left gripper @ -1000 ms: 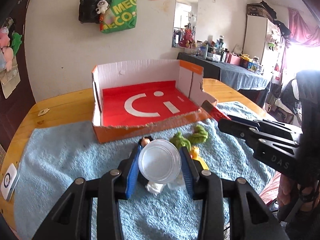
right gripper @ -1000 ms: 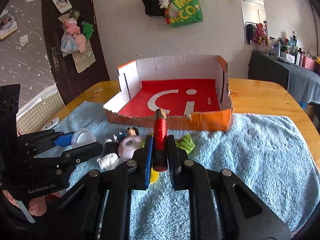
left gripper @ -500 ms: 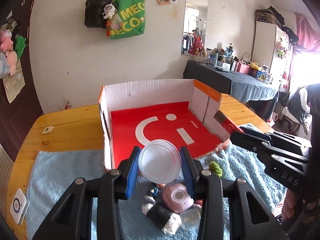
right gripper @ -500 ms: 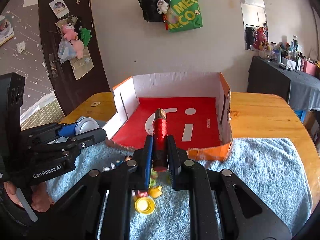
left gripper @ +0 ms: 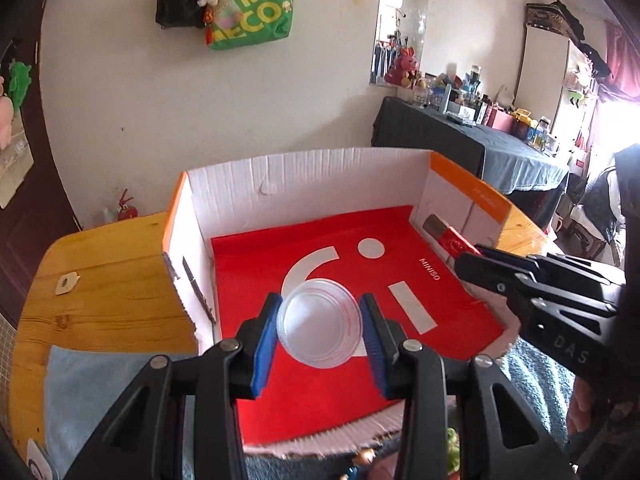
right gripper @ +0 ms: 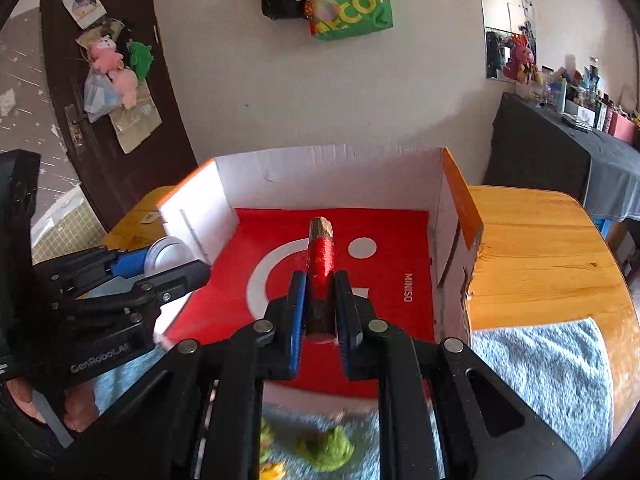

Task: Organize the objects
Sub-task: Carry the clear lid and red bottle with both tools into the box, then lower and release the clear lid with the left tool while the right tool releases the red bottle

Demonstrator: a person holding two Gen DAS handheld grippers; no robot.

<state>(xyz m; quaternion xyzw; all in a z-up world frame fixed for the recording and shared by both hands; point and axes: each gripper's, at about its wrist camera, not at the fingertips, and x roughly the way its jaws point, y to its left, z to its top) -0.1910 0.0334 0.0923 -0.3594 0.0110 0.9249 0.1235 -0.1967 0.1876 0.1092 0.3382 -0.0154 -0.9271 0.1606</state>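
The left hand-held gripper (left gripper: 320, 330) is clenched on a clear round plastic lid (left gripper: 319, 323); its two blue pads press the lid's rim from both sides, and the lid faces the camera. The lid is held in the air above the red floor of the cardboard box (left gripper: 304, 184), over the white curved mark printed there.

The right hand-held gripper (right gripper: 319, 304) grasps a red stick with brown wooden ends (right gripper: 320, 258). The stick lies along the fingers and points forward, and it is also held over the red floor of the box, nearer to the right wall. In the left wrist view the tip of this stick (left gripper: 446, 234) comes in from the right side, close to the orange-edged wall.

The box is open on top, white inside its walls and orange outside, with a torn front edge. It stands on a wooden tabletop (right gripper: 532, 248), partly on a light blue towel (right gripper: 540, 364). On the towel in front of the box lie small green and yellow toys (right gripper: 326, 450), blurred. A green bag (left gripper: 256, 12) hangs on the wall behind.
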